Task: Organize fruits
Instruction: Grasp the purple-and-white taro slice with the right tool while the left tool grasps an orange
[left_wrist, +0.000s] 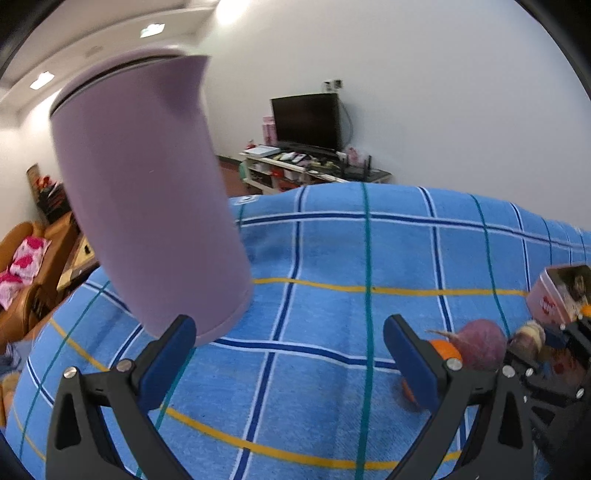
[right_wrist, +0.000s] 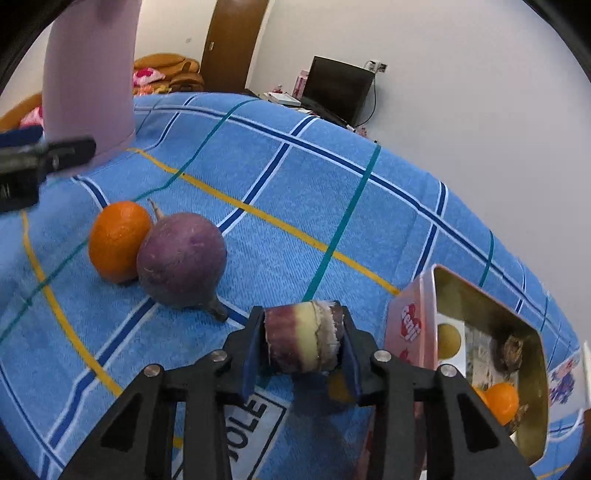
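My right tongs are clamped on a sugarcane piece above the table; my left tongs gape empty. Next, I judge, it goes into the tin just beside.

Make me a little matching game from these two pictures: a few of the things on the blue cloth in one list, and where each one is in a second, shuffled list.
Things:
1. sugarcane piece
2. orange
3. jug
4. tin

Places:
A. stands upright on the cloth, by the left gripper's open fingers
B. clamped between the right gripper's fingers
C. lies open on the cloth with small fruits inside
D. rests on the cloth against the purple turnip

Pairs: 1-B, 2-D, 3-A, 4-C
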